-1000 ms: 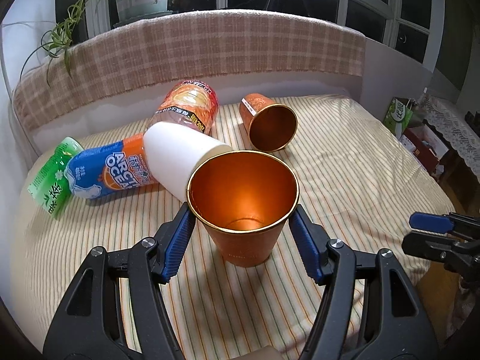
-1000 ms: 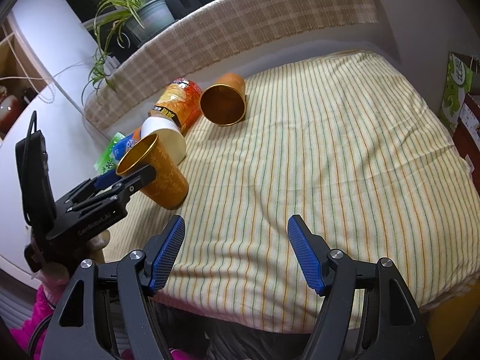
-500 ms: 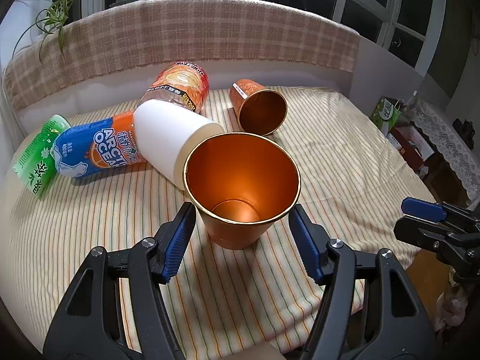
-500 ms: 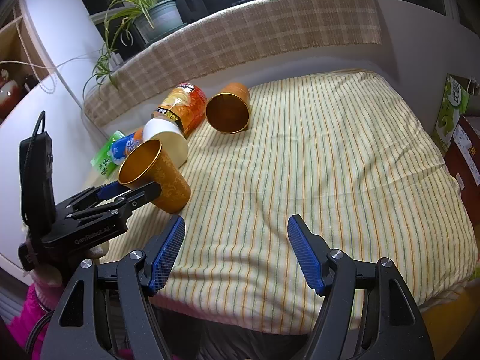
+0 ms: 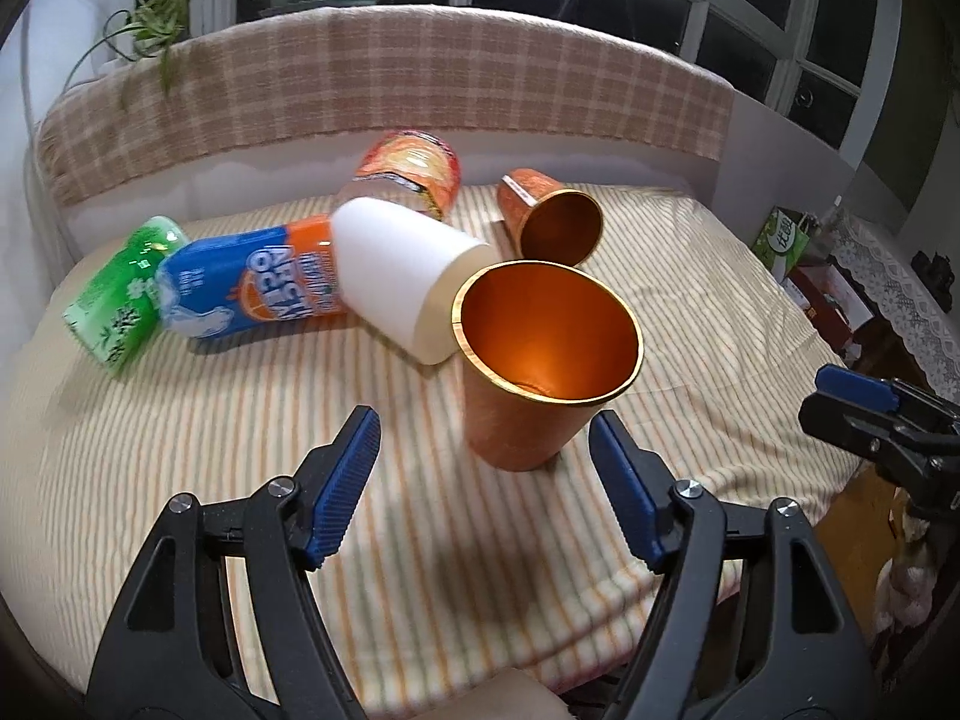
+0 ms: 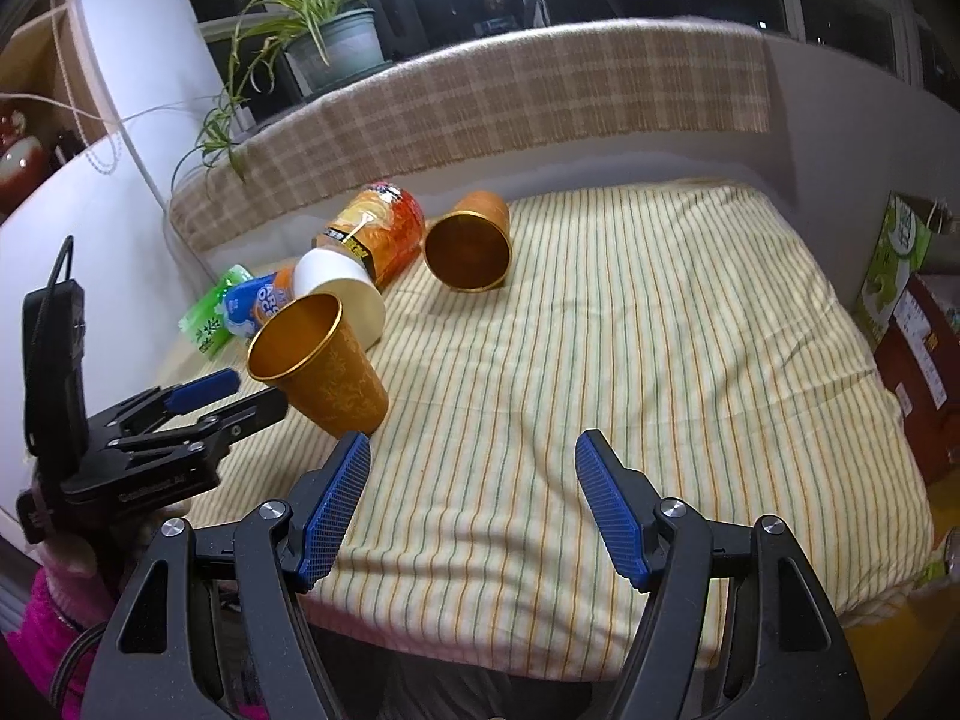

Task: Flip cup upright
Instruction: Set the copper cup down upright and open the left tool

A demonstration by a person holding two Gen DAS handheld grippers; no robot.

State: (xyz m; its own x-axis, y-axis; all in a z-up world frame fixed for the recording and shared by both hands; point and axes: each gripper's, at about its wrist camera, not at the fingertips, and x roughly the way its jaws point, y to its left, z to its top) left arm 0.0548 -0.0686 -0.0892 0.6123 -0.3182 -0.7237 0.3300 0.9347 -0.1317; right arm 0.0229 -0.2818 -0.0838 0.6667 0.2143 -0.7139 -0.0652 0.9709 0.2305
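Observation:
A copper-orange cup (image 5: 540, 360) stands upright on the striped cloth, mouth up; it also shows in the right wrist view (image 6: 318, 372). My left gripper (image 5: 486, 468) is open just in front of the cup, its blue pads apart from it and empty. A second orange cup (image 5: 552, 222) lies on its side farther back, mouth toward me; the right wrist view shows it too (image 6: 471, 249). My right gripper (image 6: 471, 498) is open and empty over the cloth near the front edge.
A white cup (image 5: 402, 276) lies on its side right behind the upright cup. An Arctic Ocean can (image 5: 252, 282), a green packet (image 5: 120, 300) and a chips tube (image 5: 414, 171) lie beside it. A plaid-covered ledge (image 5: 384, 84) runs along the back. Boxes (image 6: 900, 276) stand at the right.
My left gripper has let go of the cup and drawn back and to the left; the cup now stands free on the cloth. My right gripper has barely moved.

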